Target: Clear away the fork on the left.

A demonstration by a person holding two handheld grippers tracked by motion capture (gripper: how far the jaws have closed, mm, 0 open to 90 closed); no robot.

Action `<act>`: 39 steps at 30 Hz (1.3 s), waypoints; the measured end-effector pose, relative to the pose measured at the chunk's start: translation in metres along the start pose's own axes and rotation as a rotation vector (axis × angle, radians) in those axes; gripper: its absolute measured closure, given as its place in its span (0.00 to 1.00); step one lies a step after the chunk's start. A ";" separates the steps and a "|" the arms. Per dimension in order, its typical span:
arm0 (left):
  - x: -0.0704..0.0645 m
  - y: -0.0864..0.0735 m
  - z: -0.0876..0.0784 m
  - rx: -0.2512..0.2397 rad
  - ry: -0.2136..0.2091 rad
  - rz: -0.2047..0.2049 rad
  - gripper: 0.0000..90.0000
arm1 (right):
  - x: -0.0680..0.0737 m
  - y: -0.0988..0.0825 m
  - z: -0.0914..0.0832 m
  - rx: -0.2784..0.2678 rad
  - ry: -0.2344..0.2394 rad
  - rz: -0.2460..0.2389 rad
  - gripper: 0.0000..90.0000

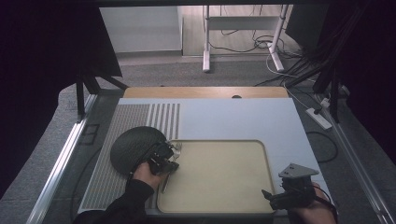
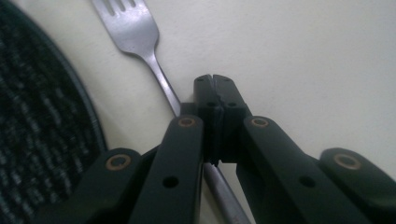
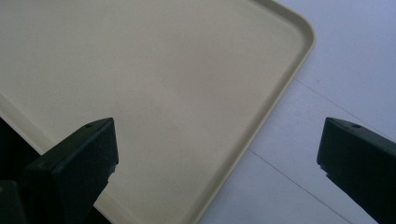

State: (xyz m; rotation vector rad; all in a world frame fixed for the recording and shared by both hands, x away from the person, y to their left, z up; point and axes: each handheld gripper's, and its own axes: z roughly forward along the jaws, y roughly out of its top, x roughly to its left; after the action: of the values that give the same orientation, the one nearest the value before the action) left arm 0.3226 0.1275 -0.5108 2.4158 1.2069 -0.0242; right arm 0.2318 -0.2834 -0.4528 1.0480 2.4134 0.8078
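Note:
A metal fork (image 2: 135, 32) lies on the left side of a beige tray (image 1: 219, 172), tines pointing away from me. My left gripper (image 2: 215, 81) is shut, its jaws pressed together right over the fork's handle. The handle runs under the left jaw and comes out below; I cannot tell whether it is clamped. In the high view the left gripper (image 1: 163, 156) sits at the tray's left rim over the fork (image 1: 173, 151). My right gripper (image 3: 219, 140) stands open and holds nothing above the tray's near right corner (image 3: 261, 121); the high view shows the right gripper (image 1: 275, 198) there.
A round black woven mat (image 1: 135, 147) lies left of the tray, touching its rim, and appears dark at the left in the left gripper view (image 2: 42, 130). The tray rests on a pale blue table cover (image 1: 233, 116) with a striped part on the left.

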 end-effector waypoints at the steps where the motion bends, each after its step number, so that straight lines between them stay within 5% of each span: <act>1: 0.002 -0.001 -0.001 -0.002 0.002 -0.003 0.99 | 0.000 0.000 0.000 0.000 0.000 0.001 0.00; 10: 0.009 -0.005 -0.003 -0.009 -0.004 -0.020 0.97 | 0.000 0.000 0.000 0.001 0.001 0.000 0.00; 29: 0.008 -0.003 -0.015 -0.087 -0.034 0.033 0.58 | 0.000 0.000 0.000 0.000 0.004 0.002 0.00; 39: 0.016 -0.008 -0.026 -0.130 -0.051 0.013 0.35 | 0.000 0.001 0.001 0.000 0.005 0.001 0.00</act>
State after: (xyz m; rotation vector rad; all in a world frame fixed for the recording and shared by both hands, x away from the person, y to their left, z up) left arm 0.3219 0.1537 -0.4937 2.2967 1.1340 -0.0035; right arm 0.2327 -0.2830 -0.4527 1.0489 2.4175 0.8118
